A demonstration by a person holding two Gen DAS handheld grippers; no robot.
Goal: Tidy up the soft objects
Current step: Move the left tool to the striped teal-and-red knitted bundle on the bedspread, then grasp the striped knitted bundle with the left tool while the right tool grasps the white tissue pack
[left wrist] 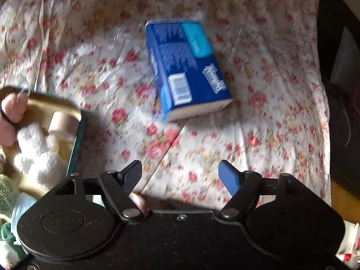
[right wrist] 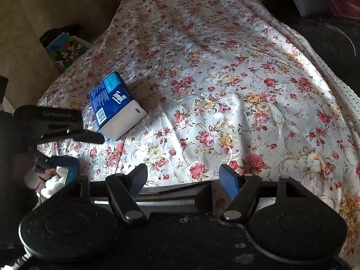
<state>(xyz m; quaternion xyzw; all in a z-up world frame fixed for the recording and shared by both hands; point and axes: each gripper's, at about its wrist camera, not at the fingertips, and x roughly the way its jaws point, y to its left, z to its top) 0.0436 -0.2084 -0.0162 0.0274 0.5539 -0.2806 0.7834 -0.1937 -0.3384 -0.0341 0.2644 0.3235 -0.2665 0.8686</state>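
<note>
A blue Tempo tissue pack (left wrist: 186,69) lies on the floral cloth, ahead of my left gripper (left wrist: 181,173), which is open and empty. The pack also shows in the right wrist view (right wrist: 117,105) at the left. My right gripper (right wrist: 183,176) is open and empty over the cloth. The left gripper (right wrist: 67,144) shows at the left of the right wrist view, close to the pack. A teal-rimmed tin (left wrist: 75,139) at the left holds a white fluffy toy (left wrist: 38,150), a pink soft piece (left wrist: 12,114) and a small roll (left wrist: 61,122).
The floral cloth (right wrist: 225,90) covers the whole surface and drops off at the right edge. A colourful box (right wrist: 65,51) stands beyond the far left edge. Dark cushions (right wrist: 315,22) lie at the far right. Green soft things (left wrist: 6,202) sit at the lower left.
</note>
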